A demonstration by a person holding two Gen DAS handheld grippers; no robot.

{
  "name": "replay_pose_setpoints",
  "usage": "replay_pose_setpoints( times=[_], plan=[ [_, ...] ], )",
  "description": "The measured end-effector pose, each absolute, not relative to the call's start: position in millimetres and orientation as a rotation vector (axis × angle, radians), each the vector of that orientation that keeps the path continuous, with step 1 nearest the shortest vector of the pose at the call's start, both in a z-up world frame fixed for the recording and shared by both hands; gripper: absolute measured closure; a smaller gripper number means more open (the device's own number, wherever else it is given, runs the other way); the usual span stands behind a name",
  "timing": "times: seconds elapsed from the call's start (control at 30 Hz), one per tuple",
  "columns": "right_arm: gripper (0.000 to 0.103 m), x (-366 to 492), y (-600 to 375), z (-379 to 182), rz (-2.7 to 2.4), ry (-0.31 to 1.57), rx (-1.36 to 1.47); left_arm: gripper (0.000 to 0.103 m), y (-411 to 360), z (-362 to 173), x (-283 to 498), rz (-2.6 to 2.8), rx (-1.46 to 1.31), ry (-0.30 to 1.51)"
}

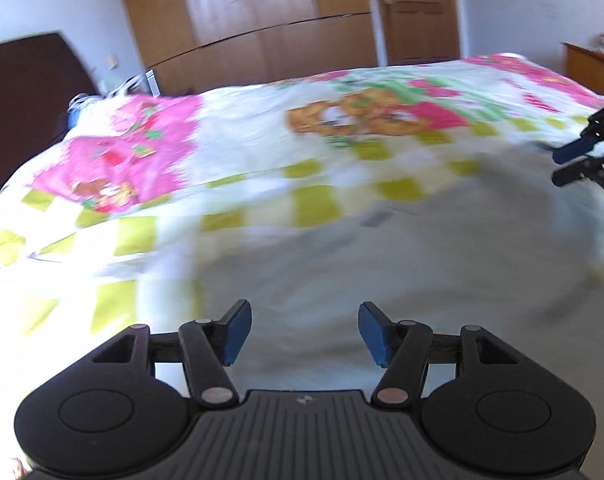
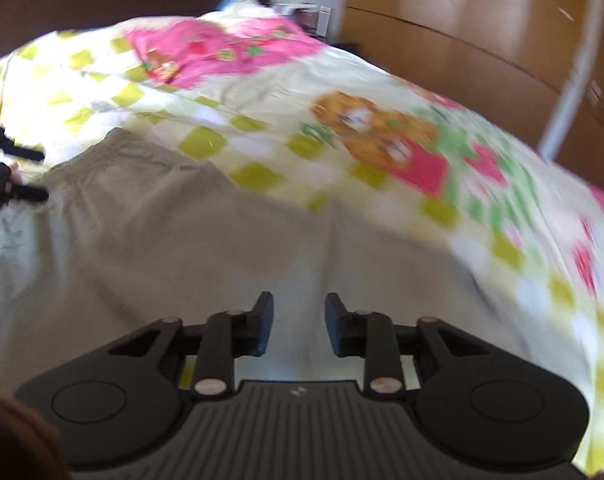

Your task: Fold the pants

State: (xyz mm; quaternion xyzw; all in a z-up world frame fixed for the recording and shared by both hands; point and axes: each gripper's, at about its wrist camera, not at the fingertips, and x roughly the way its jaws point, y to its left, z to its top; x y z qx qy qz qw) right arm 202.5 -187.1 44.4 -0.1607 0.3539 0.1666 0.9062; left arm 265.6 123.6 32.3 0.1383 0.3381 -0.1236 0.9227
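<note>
Black and ribbed, the left claw point(image 1: 304, 332) fills the bottom of its own view, its blue-padded fingers point(image 1: 237, 332) spread wide with nothing between them, hanging over pale cloth. Beyond it the bed point(image 1: 237, 128) takes up most of both frames, covered by a cream sheet printed with yellow-green checks, pink patches and brown bears. Spread across the lower middle and right of the left view, and across the lower left and centre of the right view, lie the pants point(image 2: 173, 240), light grey-beige, flat on the sheet with a gathered edge toward the upper left of the right view; blur hides finer detail. A wooden wardrobe point(image 1: 269, 12) runs along the top of the left view, and a dark headboard point(image 1: 25, 92) stands at the left edge. In the right view the right claw point(image 2: 298, 324) sits at the bottom centre, its fingers parted moderately and empty above the pants. That same claw shows at the right edge of the left view, fingers apart, just over the pants' far edge.
</note>
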Motion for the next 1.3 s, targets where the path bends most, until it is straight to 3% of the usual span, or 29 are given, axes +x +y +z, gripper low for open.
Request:
replay_pose_setpoints(
  times=[0.17,0.4,0.5,0.57,0.67,0.83,0.87,0.9,0.93,1.1,1.3],
  plan=[
    [0.068,306,-148,13,0.431,0.791,-0.525,0.032,158,11,338,-0.254,0.205,0.804],
    [0.063,355,-148,-10,0.479,0.944,-0.672,0.034,159,-11,376,-0.289,0.169,0.934],
    [0.065,360,-154,-19,0.474,0.981,-0.683,0.043,150,-13,378,-0.270,0.236,0.941],
    [0.066,360,-156,-19,0.467,0.966,-0.682,0.059,151,-10,379,-0.263,0.229,0.937],
    [0.062,358,-159,-16,0.491,0.956,-0.665,0.068,155,-10,380,-0.271,0.177,0.936],
    [0.068,364,-157,-20,0.513,0.987,-0.694,0.074,151,-10,380,-0.266,0.178,0.914],
    [0.074,366,-156,-21,0.511,0.999,-0.687,0.075,152,-9,379,-0.265,0.166,0.907],
    [0.091,366,-154,-22,0.518,1.008,-0.679,0.075,153,-8,378,-0.264,0.157,0.901],
    [0.096,365,-152,-23,0.522,1.016,-0.672,0.076,153,-6,377,-0.263,0.151,0.894],
    [0.099,348,-151,-14,0.487,0.958,-0.653,0.077,158,7,365,-0.254,0.134,0.836],
    [0.099,313,-173,48,0.412,0.758,-0.455,0.077,170,38,325,-0.235,0.061,0.678]
  ],
)
